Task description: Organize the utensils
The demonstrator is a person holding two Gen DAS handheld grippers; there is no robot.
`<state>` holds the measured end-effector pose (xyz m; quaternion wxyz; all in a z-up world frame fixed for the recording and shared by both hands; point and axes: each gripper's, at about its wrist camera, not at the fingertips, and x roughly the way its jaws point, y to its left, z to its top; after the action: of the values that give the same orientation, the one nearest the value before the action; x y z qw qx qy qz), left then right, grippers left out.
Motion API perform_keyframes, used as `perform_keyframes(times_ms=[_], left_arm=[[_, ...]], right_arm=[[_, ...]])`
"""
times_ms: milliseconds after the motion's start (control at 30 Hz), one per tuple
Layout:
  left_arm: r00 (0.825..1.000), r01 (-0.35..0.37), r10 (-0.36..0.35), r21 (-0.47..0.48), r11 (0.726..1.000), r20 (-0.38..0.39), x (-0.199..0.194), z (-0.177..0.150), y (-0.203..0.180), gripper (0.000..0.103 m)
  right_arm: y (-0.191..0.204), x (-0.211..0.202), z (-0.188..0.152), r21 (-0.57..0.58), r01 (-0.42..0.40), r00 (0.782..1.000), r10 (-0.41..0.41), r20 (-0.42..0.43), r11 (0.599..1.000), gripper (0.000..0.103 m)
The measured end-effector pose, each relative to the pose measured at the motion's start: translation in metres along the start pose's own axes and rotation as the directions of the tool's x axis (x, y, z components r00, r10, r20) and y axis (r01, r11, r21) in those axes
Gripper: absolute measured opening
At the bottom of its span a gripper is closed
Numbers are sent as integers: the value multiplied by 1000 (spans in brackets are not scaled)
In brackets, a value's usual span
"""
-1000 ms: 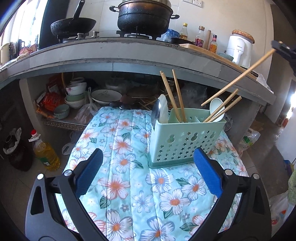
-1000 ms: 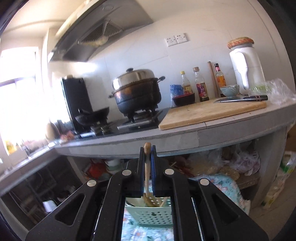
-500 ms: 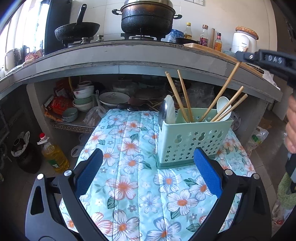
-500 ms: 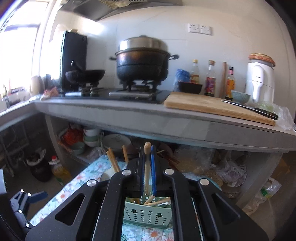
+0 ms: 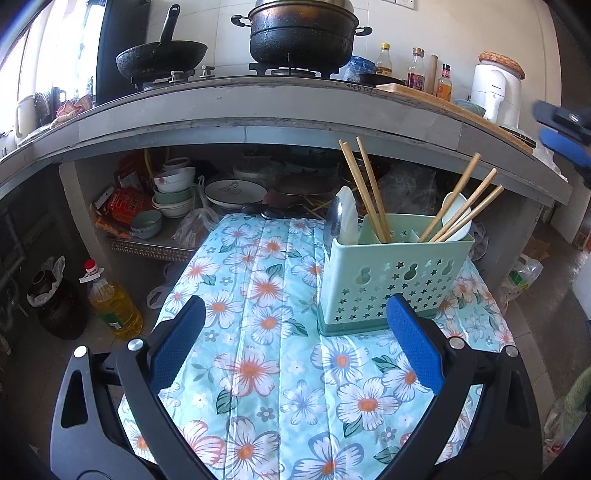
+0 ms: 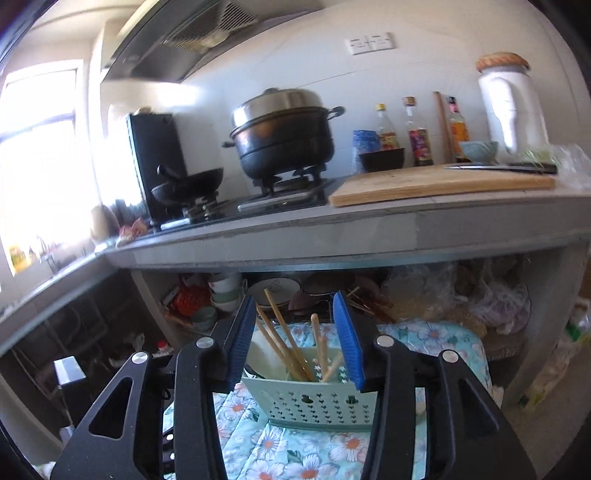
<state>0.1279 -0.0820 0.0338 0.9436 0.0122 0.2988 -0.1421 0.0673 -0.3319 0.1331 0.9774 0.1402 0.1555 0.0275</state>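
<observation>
A pale green perforated utensil holder [image 5: 395, 273] stands on the floral cloth [image 5: 258, 350]. Several wooden chopsticks [image 5: 461, 205] lean in it, with a white spoon [image 5: 456, 218] and a metal spoon [image 5: 334, 221]. My left gripper [image 5: 295, 328] is open and empty, low over the cloth in front of the holder. My right gripper [image 6: 297, 317] is open and empty above the holder [image 6: 314, 402]; its blue pads [image 5: 561, 142] show at the right edge of the left wrist view. The chopsticks [image 6: 291, 343] stand between its fingers in the right wrist view.
A grey counter [image 5: 295, 107] overhangs the table's far side, carrying a black pot [image 5: 303, 33], a pan [image 5: 162, 62], bottles and a cutting board [image 6: 439, 182]. Bowls and plates [image 5: 173, 192] sit on the shelf beneath. An oil bottle [image 5: 110, 302] stands on the floor at left.
My right gripper opened and let go of the chopstick, which now leans in the holder, and the gripper drew up and back. The left gripper stayed open, shifting slightly.
</observation>
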Motion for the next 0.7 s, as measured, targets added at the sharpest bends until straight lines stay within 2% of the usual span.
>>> perform_keyframes(times_ms=[100,167,233,333,400,467,533,567,700], left_arm=[[999,-32,32,5,999,-8,1,0,-4,95],[999,-45,45,16,999,-4,1,0,-7,95],[996,-87,87,31,996,17,-2,-2,-13,95],[993,-119,117,82,990,30,-3,-5,-23,95],[992,-126,124,110,986,30,-4,-5,-29,95],[991,-132,131,132,982,19,-4,-6,-34,95],[989,-144,145,136,980,2,-2,-7,-37,95],[986,-166,168,133,977,-5,-1,-7,-39,95],[979,-201,204,98,975,-23,0,-7,-36,95]], right_arm=[[-10,-14,-16,40,16,1000,-16,-12,999,54],[-14,-15,-30,50,53,998,-50,-48,997,58],[-17,-14,-46,42,101,991,-97,-96,994,63],[-20,-10,-71,17,199,968,-194,-159,980,65],[-20,-7,-82,-8,235,955,-233,-183,972,66],[-18,-4,-94,-51,311,929,-315,-194,949,67],[-17,0,-101,-82,355,910,-365,-197,931,67],[-16,2,-105,-96,371,901,-383,-203,924,69],[-13,6,-114,-127,378,893,-398,-211,917,78]])
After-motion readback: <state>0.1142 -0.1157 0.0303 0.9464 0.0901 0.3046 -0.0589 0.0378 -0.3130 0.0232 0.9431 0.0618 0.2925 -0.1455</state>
